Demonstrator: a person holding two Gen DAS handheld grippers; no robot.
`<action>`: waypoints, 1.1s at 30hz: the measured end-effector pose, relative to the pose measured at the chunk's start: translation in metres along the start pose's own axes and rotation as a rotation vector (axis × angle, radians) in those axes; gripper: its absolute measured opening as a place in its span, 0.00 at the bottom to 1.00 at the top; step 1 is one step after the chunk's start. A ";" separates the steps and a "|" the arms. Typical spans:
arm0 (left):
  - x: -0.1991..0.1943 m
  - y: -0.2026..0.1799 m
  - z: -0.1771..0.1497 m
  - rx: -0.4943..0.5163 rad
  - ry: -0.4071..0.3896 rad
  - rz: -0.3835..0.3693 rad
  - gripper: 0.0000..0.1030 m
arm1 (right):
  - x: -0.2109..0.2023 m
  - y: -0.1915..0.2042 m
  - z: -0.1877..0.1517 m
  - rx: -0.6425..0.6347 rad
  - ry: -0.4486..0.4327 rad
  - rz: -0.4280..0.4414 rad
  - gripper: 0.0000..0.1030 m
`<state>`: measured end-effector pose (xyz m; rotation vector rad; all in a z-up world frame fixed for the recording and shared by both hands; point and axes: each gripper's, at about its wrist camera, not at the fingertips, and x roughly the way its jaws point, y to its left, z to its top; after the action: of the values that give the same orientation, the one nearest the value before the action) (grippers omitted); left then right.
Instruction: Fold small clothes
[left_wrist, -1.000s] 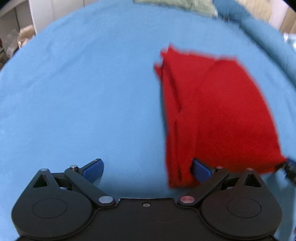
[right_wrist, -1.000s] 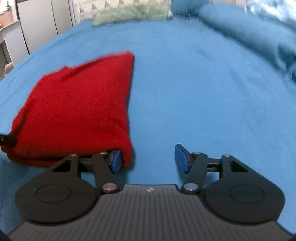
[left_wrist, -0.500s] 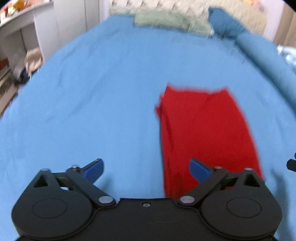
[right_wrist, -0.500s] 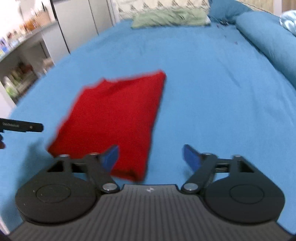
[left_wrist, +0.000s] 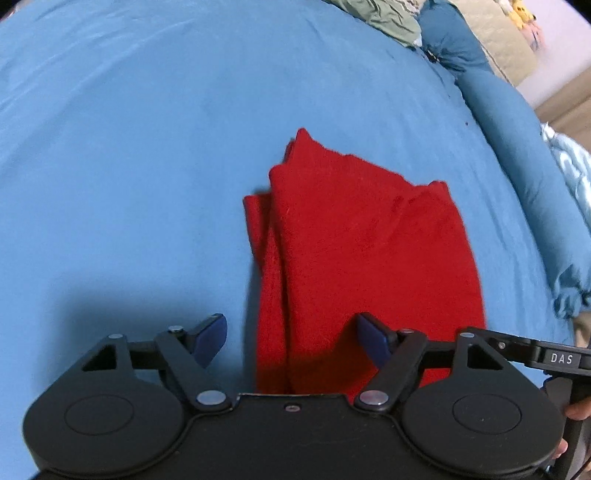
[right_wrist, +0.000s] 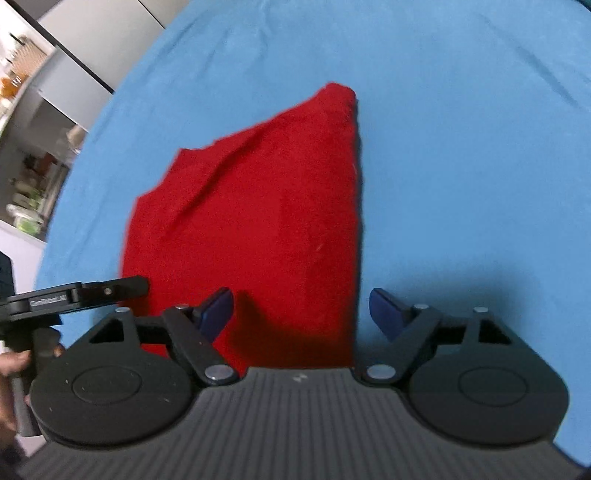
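A folded red garment (left_wrist: 362, 251) lies on the blue bedsheet (left_wrist: 129, 166), a stack of layers with uneven edges on its left side. It also shows in the right wrist view (right_wrist: 258, 221). My left gripper (left_wrist: 293, 338) is open and empty, its fingers straddling the garment's near left edge from above. My right gripper (right_wrist: 301, 310) is open and empty over the garment's near right edge. Each gripper's body shows at the edge of the other's view.
A green pillow (left_wrist: 384, 14) and a rolled blue duvet (left_wrist: 517, 129) lie at the far and right side of the bed. Grey cabinets and shelves (right_wrist: 44, 110) stand left of the bed.
Both grippers pulled back from the garment, tilted up, and now have come down over its near edge again. The garment lies still, released. Both stay open.
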<state>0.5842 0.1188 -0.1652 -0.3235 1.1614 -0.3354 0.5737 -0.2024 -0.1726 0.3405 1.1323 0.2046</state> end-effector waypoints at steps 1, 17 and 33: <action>0.002 -0.002 -0.001 0.014 -0.009 0.001 0.78 | 0.004 -0.002 -0.003 -0.008 0.009 0.002 0.94; -0.047 -0.072 -0.013 0.148 -0.083 0.006 0.18 | -0.076 0.034 -0.024 -0.186 -0.146 0.035 0.39; -0.047 -0.163 -0.187 0.169 -0.030 0.094 0.19 | -0.167 -0.059 -0.180 -0.083 -0.047 -0.010 0.40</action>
<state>0.3788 -0.0233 -0.1258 -0.1253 1.1067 -0.3428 0.3400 -0.2831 -0.1216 0.2649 1.0758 0.2331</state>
